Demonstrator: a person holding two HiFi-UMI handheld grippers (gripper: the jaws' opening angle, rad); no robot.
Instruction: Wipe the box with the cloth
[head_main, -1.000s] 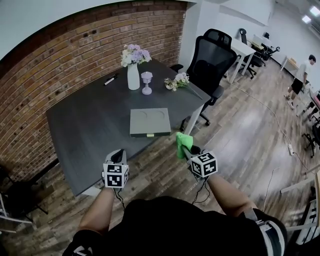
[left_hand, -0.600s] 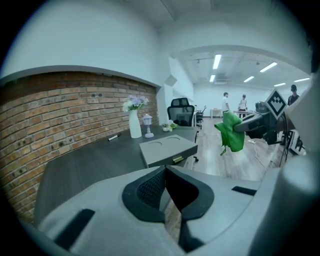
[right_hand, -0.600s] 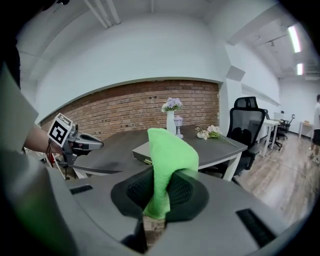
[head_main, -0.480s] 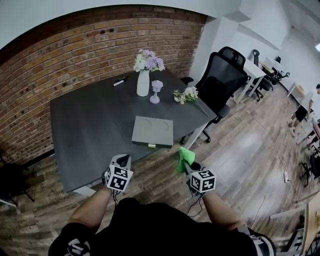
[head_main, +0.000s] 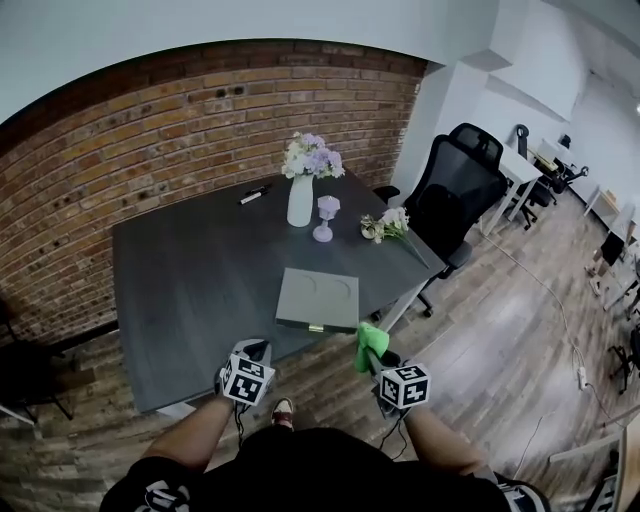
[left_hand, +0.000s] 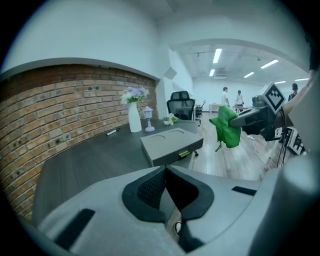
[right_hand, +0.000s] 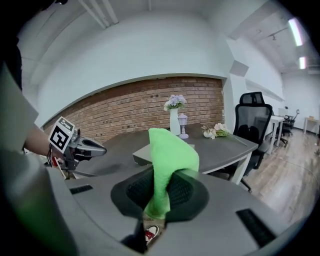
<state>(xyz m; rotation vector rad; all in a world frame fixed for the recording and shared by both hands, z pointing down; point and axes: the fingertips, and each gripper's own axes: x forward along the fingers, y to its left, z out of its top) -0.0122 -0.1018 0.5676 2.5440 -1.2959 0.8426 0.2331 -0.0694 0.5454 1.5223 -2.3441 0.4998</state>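
A flat grey box (head_main: 318, 298) with two round dents in its lid and a gold clasp lies at the near edge of the dark table (head_main: 190, 280). In the left gripper view the box (left_hand: 170, 144) sits ahead. My right gripper (head_main: 372, 352) is shut on a green cloth (head_main: 369, 343), held off the table's near edge, right of the box. The cloth (right_hand: 167, 165) stands up between the jaws in the right gripper view. My left gripper (head_main: 256, 350) is shut and holds nothing, just short of the table edge, left of the box.
A white vase with flowers (head_main: 301, 190), a small lilac goblet (head_main: 325, 215), a loose flower sprig (head_main: 388, 226) and a black marker (head_main: 254, 194) stand at the table's far side. A black office chair (head_main: 455, 200) is at the right. Brick wall (head_main: 150, 130) lies behind.
The view has drawn back and tilted; the table and box now sit lower and nearer my grippers. Both grippers keep their hold and stay level with each other.
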